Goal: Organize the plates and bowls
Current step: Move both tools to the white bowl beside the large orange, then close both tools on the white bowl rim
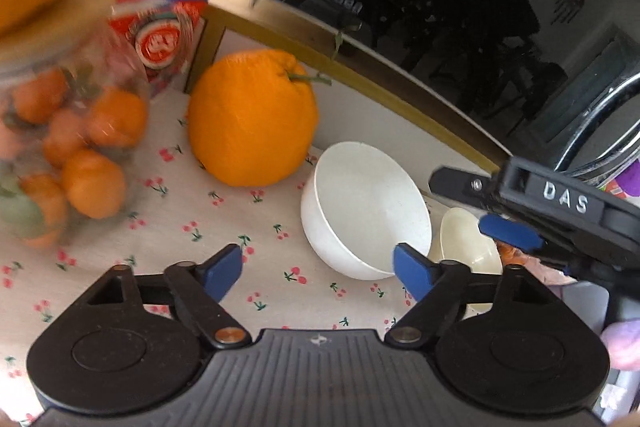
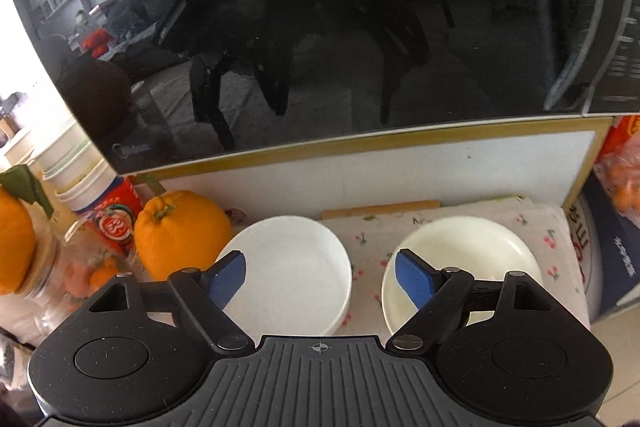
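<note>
My left gripper (image 1: 318, 273) hangs over the cherry-print cloth (image 1: 224, 227) with its jaws spread wide and nothing between them. My right gripper (image 2: 320, 279) is spread just as wide and also empty; in the left view it (image 1: 510, 231) reaches in from the right, above the cream bowl.

The white bowl (image 2: 296, 267) and the cream bowl (image 2: 468, 259) sit side by side on the cloth, near each other but apart, both upright and empty. They stand toward the back edge of the counter, in front of the white panel with a gold frame (image 2: 400, 167) under the microwave (image 2: 320, 27). Seen from my right wrist, the white bowl lies partly behind my left finger (image 2: 228, 279), and the cream bowl behind my right finger (image 2: 414, 279). From my left wrist, the white bowl (image 1: 360, 207) lies just ahead of my right finger (image 1: 414, 271), with the cream bowl (image 1: 468, 247) beyond it.

A big orange (image 2: 180, 231) rests just beside the white bowl, toward the counter's left end. Further left stand a jar (image 1: 68, 147) of small oranges and a red-and-white tub (image 1: 168, 7) near the back edge.
</note>
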### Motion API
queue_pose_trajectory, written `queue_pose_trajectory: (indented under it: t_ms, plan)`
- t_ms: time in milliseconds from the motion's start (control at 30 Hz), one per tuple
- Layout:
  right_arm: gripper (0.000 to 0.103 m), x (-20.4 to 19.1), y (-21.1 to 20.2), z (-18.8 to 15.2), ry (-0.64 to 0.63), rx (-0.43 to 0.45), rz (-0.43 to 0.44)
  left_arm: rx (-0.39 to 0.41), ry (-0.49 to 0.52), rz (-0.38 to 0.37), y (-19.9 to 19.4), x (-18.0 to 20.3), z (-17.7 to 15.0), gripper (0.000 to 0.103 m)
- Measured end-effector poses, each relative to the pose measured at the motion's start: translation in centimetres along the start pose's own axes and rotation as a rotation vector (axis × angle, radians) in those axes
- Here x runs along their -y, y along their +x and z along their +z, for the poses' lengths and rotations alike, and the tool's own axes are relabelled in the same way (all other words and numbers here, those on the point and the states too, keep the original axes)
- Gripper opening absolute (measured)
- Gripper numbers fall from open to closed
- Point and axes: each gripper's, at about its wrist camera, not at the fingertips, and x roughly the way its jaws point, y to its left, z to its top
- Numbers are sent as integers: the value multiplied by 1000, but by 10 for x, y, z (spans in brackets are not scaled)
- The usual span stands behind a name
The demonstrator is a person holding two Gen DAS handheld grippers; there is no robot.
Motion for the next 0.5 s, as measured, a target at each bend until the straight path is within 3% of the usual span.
queue_pose_trajectory:
  t_ms: [233, 500]
  plan:
    - [80, 9, 18, 5, 8, 23, 49, 3, -46, -30, 14, -3, -7, 57]
    - [41, 10, 33, 0, 21, -28, 40, 5, -69, -72, 18, -4, -12, 40]
